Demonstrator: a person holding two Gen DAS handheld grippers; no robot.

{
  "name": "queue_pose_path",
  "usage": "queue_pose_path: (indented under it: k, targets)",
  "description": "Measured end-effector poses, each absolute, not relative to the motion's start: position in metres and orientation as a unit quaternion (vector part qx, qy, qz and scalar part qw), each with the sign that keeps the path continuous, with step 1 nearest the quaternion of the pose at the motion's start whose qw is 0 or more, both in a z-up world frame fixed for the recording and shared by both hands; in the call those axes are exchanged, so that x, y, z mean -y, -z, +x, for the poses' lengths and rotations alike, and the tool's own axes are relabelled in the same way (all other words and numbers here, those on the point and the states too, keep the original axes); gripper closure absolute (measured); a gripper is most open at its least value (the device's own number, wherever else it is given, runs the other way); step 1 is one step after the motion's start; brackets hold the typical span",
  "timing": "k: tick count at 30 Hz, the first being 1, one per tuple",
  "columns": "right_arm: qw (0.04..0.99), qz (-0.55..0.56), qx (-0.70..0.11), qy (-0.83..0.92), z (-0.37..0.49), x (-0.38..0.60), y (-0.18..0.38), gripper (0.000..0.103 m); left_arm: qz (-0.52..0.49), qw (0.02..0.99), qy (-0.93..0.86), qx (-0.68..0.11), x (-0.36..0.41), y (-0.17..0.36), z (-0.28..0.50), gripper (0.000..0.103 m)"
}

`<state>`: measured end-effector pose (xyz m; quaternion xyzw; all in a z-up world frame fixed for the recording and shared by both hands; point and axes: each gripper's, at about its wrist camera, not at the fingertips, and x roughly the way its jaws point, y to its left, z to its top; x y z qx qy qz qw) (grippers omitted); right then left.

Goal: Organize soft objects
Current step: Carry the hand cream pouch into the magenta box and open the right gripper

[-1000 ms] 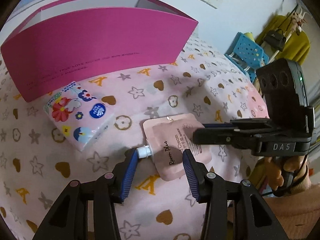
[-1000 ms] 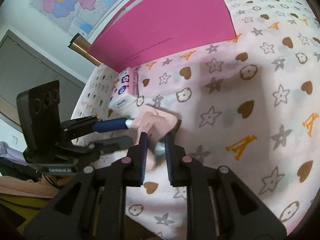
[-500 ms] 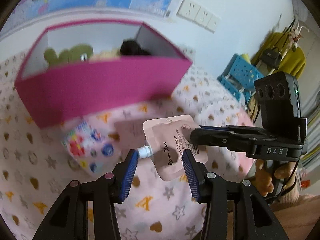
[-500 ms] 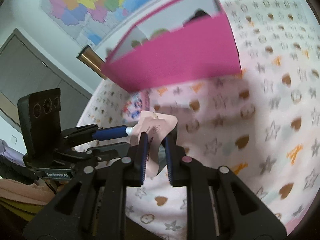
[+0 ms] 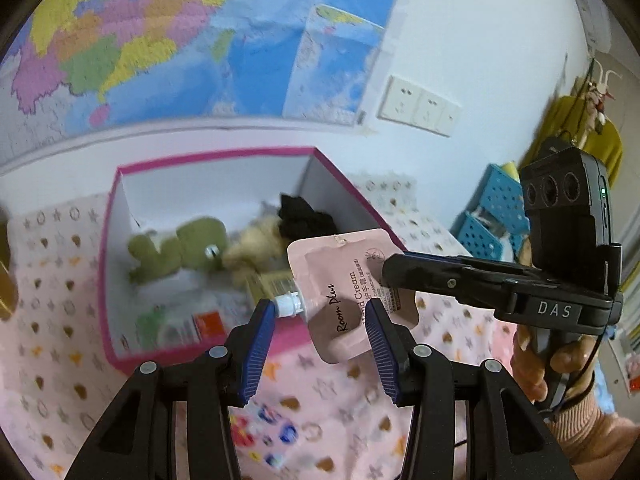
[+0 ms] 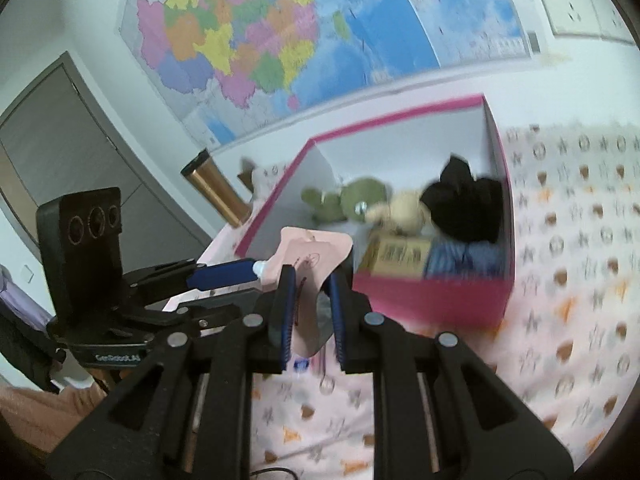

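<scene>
Colourful wall map at twelve o'clock, white wall sockets at two, blue perforated baskets at three, copper-coloured tumbler at nine

Pink pouch — magenta box

Black left gripper, blue ribbed pads, silver screws; right gripper marked "DAS"; pink knit sleeve.

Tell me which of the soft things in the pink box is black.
The crumpled black fabric in the far right corner of the pink box. The green plush and tan plush beside it are lighter.
</scene>
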<state>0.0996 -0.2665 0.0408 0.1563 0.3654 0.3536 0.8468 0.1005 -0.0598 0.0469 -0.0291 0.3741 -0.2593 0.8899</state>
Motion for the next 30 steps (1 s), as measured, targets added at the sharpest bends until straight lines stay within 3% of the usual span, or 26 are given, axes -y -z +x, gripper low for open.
queue_pose_path:
  k: [14, 30]
  targets:
    - [0.833, 0.173, -0.398, -0.343, 0.178, 0.251, -0.02, 0.083, -0.027, 0.886, 0.214, -0.41, 0.056, -0.027, 0.159, 0.056]
    - [0.804, 0.162, -0.449, -0.355, 0.206, 0.213, 0.013, 0.083, -0.032, 0.879, 0.166, -0.447, 0.031, 0.0, 0.181, 0.056]
